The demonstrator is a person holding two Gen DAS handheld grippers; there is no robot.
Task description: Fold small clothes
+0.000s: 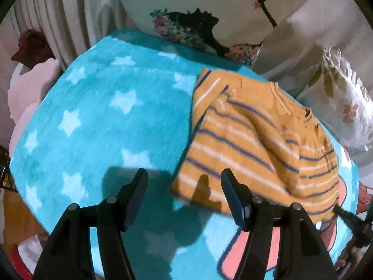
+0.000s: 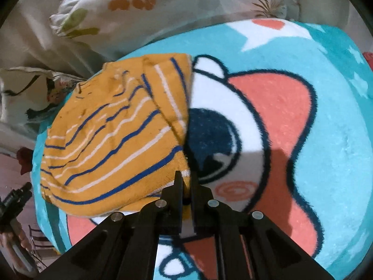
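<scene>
— Two tongs in play. Our right gripper (image 2: 185, 182) is pinched down on the near corner of the striped shirt (image 2: 112, 140), hem fabric caught between the pads. Our left gripper (image 1: 184, 179) is spread wide, holding nothing, hovering over the star blanket (image 1: 98, 107) just beside the shirt's near edge.

— Where's the shirt sitting?

— On the blanket, far side, close to the pillows (image 1: 209, 11). Orange with blue and white stripes. We judge it partly folded: a sleeve or side panel already lies doubled over the body, and in the right wrist view one long edge runs fairly straight along the cartoon print (image 2: 268, 116).

— What's left?

— Probably one more fold, bottom up toward the collar, then flatten. Middle is bunched, so it needs smoothing. Frames are motion-blurred, so layer count is a guess.

— Any labels or text?

— None we can read. No tag or brand visible on the shirt; blanket shows only stars and a cartoon face, and the pillows only floral prints.
</scene>
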